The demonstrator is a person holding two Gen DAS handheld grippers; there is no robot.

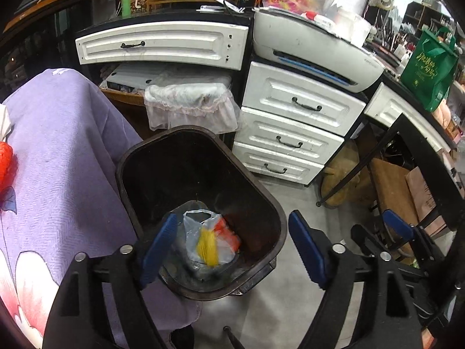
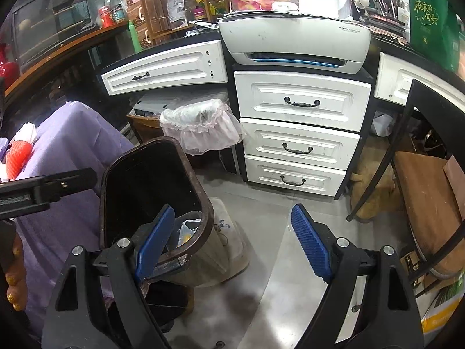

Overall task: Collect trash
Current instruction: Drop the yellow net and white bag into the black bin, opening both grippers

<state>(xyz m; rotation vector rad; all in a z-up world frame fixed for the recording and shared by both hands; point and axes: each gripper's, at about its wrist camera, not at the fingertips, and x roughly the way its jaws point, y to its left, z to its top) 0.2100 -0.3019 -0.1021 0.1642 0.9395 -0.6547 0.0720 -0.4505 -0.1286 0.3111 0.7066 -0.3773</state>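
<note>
Left gripper (image 1: 232, 250) up front, blue pads spread wide, nothing between them, poised above the open mouth of the dark trash bin (image 1: 273, 203). Down at the bottom of the bin, a clear plastic bag (image 1: 212, 241) with yellow and orange-red scraps inside, lying loose, touched by neither pad. Off to the right in the left wrist view, a blue finger of the right gripper (image 1: 396, 225), low over the floor.

Right gripper (image 2: 229, 241) likewise spread wide and empty, its left pad overlapping the bin's near rim (image 2: 203, 221), its right pad out over bare grey floor (image 2: 261, 290). Just a sliver of the bag (image 2: 186, 229) peeking past that rim.

Left of the bin, touching it, purple cloth (image 1: 58, 151) draped over furniture, with an orange-red mesh lump (image 1: 5, 163) on top at the edge.

Behind the bin, a lace-trimmed basket (image 1: 189, 104) under the desk. Beside it, a white three-drawer unit (image 2: 299, 133) with dark handles, a white printer (image 2: 293, 43) on top. Far right, a green tote bag (image 1: 430, 67) on the counter; cluttered shelves beyond.
</note>
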